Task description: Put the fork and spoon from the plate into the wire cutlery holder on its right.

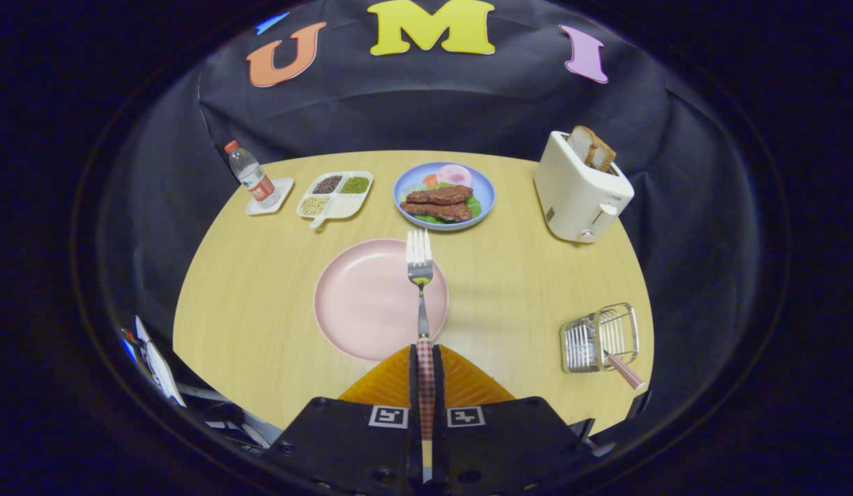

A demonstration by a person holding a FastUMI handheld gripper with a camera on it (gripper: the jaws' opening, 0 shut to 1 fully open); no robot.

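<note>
Gripper (425, 365): fingers clamped on fork (420, 275) handle, tines pointing far, over pink plate (357, 303). Holder (599, 337): near right, a checked handle, likely the spoon, already leaning out. Step: fork transfer. Next: swing right, tip into holder.

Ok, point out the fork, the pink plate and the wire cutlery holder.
fork (419, 265): gripper view, on its tines, ahead of the tongs (425, 358) shut on its checked handle.
pink plate (361, 296): gripper view, on its bare middle.
wire cutlery holder (599, 337): gripper view, on its front wires.
</note>
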